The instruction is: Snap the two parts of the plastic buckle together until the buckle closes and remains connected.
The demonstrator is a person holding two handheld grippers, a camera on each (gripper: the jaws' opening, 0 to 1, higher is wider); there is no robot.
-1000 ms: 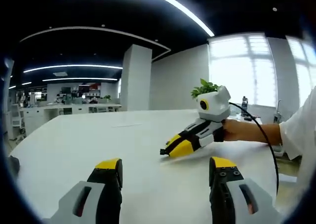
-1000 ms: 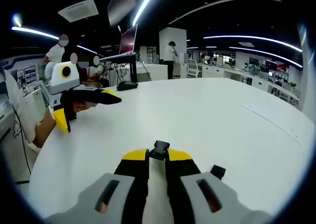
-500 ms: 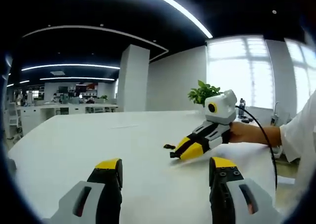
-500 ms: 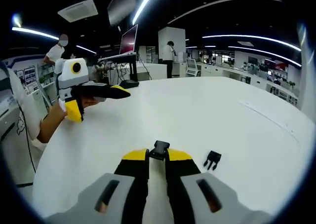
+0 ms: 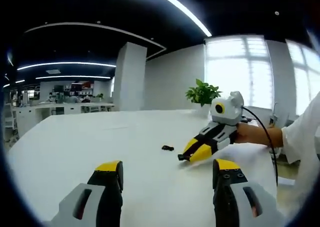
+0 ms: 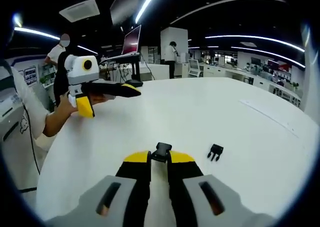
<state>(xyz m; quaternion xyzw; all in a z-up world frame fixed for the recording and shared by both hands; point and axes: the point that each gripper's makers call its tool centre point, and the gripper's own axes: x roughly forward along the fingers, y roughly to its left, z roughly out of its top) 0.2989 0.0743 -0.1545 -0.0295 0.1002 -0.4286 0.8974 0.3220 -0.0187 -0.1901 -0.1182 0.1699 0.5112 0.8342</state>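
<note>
On the white table (image 6: 260, 137), the right gripper (image 6: 159, 162) has its jaws closed on one black buckle part (image 6: 161, 151), the other buckle part (image 6: 215, 151) lies loose just beside it, and the left gripper (image 5: 167, 174) hovers with jaws spread wide apart.

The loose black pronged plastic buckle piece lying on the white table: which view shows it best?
The right gripper view: the loose black pronged plastic buckle piece lies near, prongs discernible, right of the right gripper. The left gripper view shows it as a small dark speck on the white table.
</note>
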